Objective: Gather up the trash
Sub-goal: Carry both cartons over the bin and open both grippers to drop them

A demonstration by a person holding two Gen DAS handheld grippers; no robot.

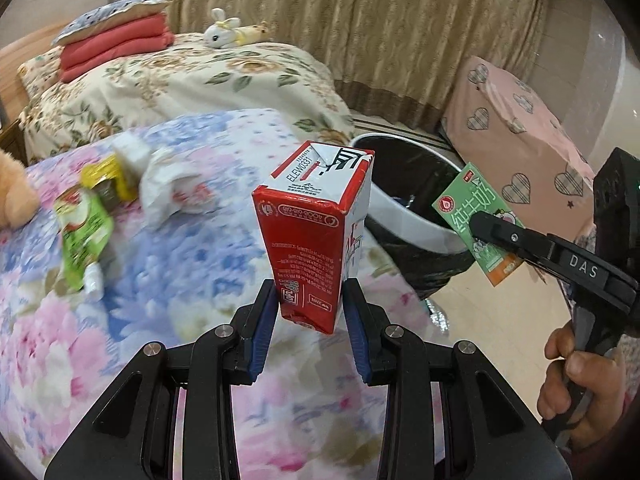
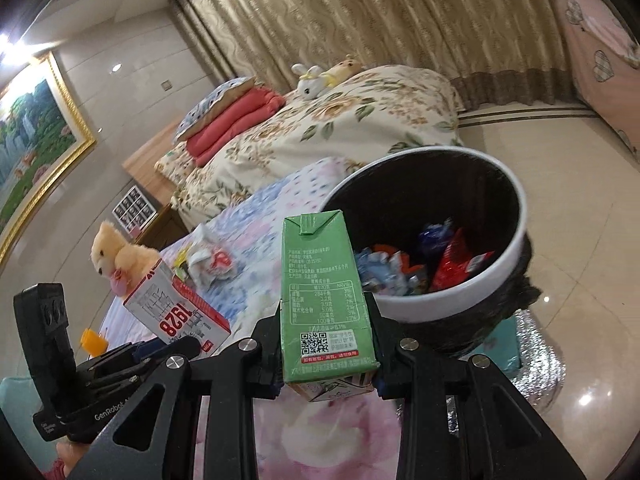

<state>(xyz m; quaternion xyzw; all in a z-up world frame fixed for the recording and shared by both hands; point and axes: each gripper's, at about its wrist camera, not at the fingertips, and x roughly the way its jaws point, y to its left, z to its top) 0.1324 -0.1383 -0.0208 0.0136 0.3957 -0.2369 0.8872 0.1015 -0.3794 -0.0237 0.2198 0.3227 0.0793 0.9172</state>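
Observation:
My left gripper (image 1: pixel 310 296) is shut on a red and white milk carton (image 1: pixel 316 232), held upright above the flowered bedspread (image 1: pixel 180 280). It also shows in the right wrist view (image 2: pixel 176 312). My right gripper (image 2: pixel 326 344) is shut on a green milk carton (image 2: pixel 324 300), held near the rim of the white trash bin (image 2: pixel 460 296); the same carton shows in the left wrist view (image 1: pixel 478 224). The bin holds several wrappers (image 2: pixel 420 264). On the bed lie a green pouch (image 1: pixel 82 232), a yellow wrapper (image 1: pixel 106 178) and crumpled white paper (image 1: pixel 168 188).
The bin (image 1: pixel 408 224) stands on the tiled floor (image 2: pixel 580 240) beside the bed, lined with a black bag. A plush bear (image 2: pixel 116 256) sits on the bedspread. A second bed (image 1: pixel 180 80) with red blankets lies behind. A pink covered box (image 1: pixel 516 132) stands right.

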